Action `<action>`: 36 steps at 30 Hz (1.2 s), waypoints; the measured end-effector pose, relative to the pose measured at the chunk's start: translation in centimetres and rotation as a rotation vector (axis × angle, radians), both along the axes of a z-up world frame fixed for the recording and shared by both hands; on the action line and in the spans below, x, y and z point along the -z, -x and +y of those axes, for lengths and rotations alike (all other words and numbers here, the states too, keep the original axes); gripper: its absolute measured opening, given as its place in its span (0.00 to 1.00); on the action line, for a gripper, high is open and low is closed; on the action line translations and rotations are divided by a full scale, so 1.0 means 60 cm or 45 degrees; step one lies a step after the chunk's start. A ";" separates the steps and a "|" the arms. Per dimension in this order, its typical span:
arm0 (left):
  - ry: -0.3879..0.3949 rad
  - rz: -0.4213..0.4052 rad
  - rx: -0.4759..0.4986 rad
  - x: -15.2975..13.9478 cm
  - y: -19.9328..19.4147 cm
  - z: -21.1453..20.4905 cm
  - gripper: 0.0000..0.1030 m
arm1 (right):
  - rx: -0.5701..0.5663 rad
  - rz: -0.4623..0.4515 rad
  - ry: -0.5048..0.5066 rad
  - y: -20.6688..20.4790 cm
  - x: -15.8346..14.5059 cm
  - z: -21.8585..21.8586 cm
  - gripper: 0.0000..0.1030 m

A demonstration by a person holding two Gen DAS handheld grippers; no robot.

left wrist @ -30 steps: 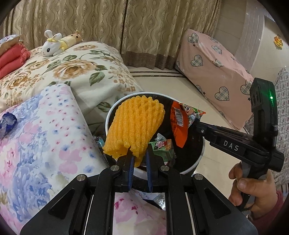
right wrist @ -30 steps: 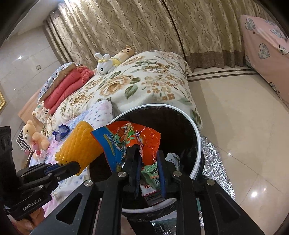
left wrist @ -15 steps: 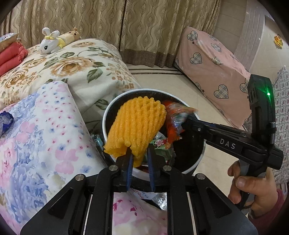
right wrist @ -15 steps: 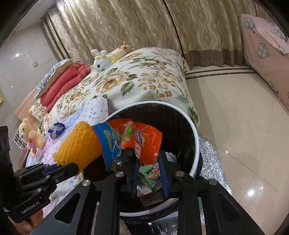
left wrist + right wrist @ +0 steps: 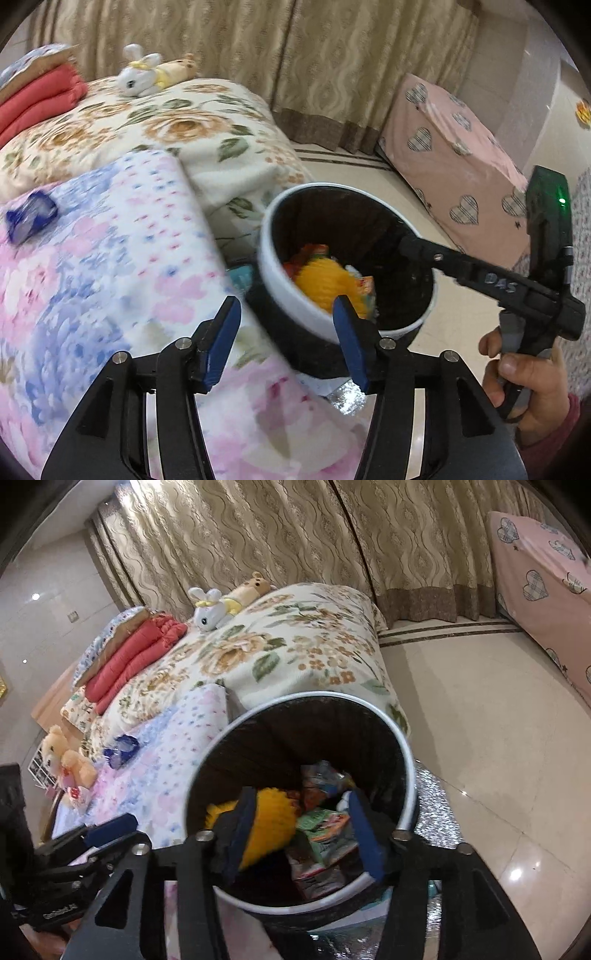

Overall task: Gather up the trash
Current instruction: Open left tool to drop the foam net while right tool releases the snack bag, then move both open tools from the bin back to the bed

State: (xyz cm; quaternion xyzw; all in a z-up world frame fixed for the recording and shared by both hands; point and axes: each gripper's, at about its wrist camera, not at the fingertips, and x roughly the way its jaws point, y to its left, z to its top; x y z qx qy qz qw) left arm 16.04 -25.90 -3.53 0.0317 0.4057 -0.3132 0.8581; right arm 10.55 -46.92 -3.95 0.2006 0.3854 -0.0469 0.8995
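The left gripper (image 5: 286, 334) was seen with its jaws opening and nothing between the blue pads; its left pad hung over the pink-and-blue quilt (image 5: 110, 258) and its right pad over the near rim of the trash bin (image 5: 280, 291). The right gripper (image 5: 301, 834) was likewise opening, its jaws set apart above the bin's mouth with no item pinched between them; only the bin's contents were seen through the gap.

Inside the bin, the yellow foam net (image 5: 325, 284) was found lying on top of the other rubbish, with an orange snack wrapper (image 5: 310, 253) just beyond it and a green packet (image 5: 325, 827) beside it on the right. Whether the net had fully settled could not be told, since that part of both views was blurred.

This part of the collecting was judged to be done: both pieces lay within the black liner and neither gripper held anything. One piece was judged to be left: a crumpled blue wrapper (image 5: 31, 218) lay on the quilt, well to the left of the bin, near the far edge of the quilt. Something teal showed at the foot of the bin on its left side, but what it was could not be made out. No other loose rubbish was seen on the floral bedspread (image 5: 295, 653) or on the floor (image 5: 480, 720).
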 end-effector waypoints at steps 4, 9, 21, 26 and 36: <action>0.024 0.021 -0.093 0.012 -0.002 0.054 0.54 | -0.051 -0.047 -0.005 -0.005 -0.009 0.036 0.72; 0.025 0.026 -0.195 0.024 -0.004 0.117 0.54 | -0.116 -0.071 -0.020 -0.017 -0.011 0.083 0.74; 0.034 0.020 -0.414 0.041 0.000 0.263 0.55 | -0.315 -0.078 -0.063 -0.048 -0.004 0.224 0.79; 0.029 0.030 -0.490 0.053 0.002 0.315 0.55 | -0.381 -0.052 -0.070 -0.063 0.011 0.272 0.80; 0.046 0.062 -0.618 0.067 -0.001 0.397 0.55 | -0.458 -0.003 -0.097 -0.086 0.041 0.340 0.80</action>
